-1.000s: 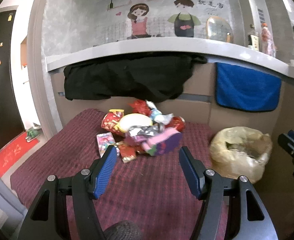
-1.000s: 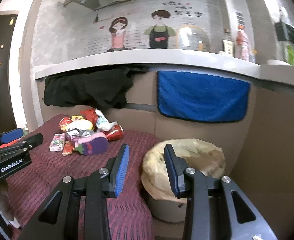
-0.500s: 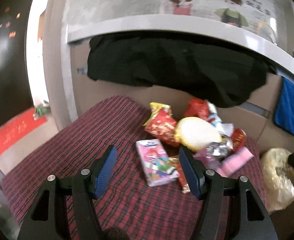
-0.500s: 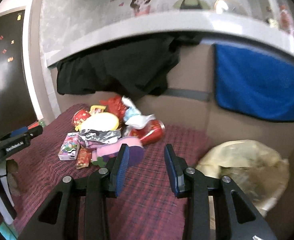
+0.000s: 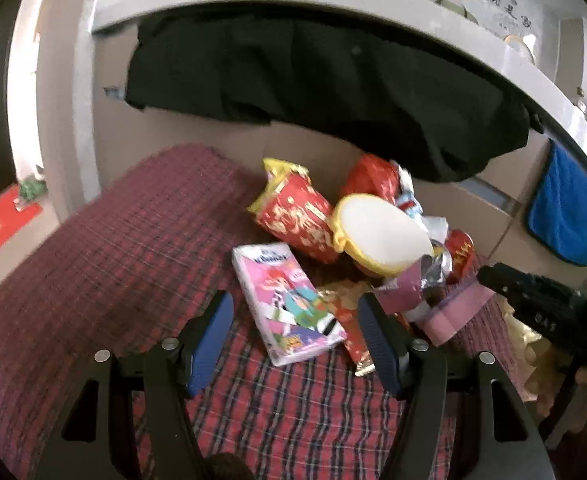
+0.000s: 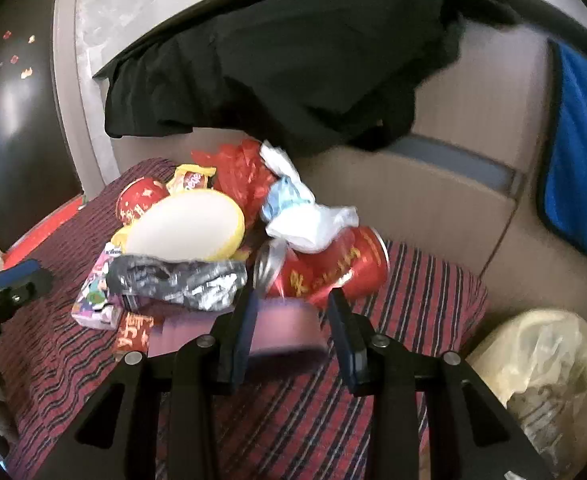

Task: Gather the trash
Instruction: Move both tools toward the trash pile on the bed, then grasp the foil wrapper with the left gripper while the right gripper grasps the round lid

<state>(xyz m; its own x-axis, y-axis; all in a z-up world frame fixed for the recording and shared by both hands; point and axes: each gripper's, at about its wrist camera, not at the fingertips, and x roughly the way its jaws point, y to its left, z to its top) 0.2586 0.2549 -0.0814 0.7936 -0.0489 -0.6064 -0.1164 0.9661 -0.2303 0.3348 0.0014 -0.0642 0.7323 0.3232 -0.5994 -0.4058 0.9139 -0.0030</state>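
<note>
A heap of trash lies on the red plaid cloth (image 5: 105,264): a pink cartoon carton (image 5: 289,300), a red snack bag (image 5: 297,220), a yellow-rimmed white lid (image 6: 185,228), a silver foil wrapper (image 6: 181,280), a red can (image 6: 333,272) and a purple box (image 6: 285,324). My left gripper (image 5: 293,336) is open, its fingers flanking the near end of the pink carton without touching it. My right gripper (image 6: 293,332) is open around the right end of the purple box, just in front of the red can. The pads do not visibly press on the box.
A yellowish plastic bag (image 6: 541,364) stands open to the right of the cloth. A black garment (image 5: 313,80) hangs from the counter edge above the heap, and a blue towel (image 6: 581,152) hangs to its right. The right gripper (image 5: 533,304) shows at the left wrist view's right edge.
Both grippers have moved down and in toward the heap. The left one swung left to the pink carton. The right one left the plastic bag and came up to the purple box.
</note>
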